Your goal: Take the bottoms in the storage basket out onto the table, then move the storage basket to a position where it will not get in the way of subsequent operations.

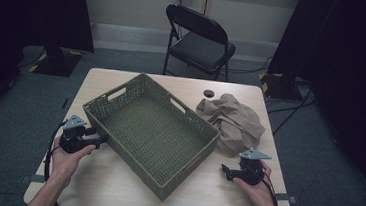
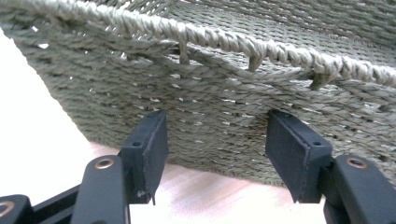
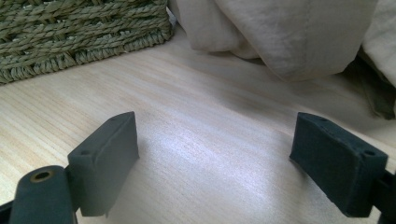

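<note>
Left claw (image 2: 212, 154), spread and pinching nothing, faces the basket (image 1: 151, 130) wall near the bench's left edge; right claw (image 3: 229, 163), also spread, points toward the cloth (image 1: 232, 120) at the far right corner.

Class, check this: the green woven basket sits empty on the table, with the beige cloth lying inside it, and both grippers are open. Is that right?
Not quite. The cloth lies on the table beside the basket, not inside it; the high view shows this. The basket is empty, and the left gripper and right gripper are open.
</note>
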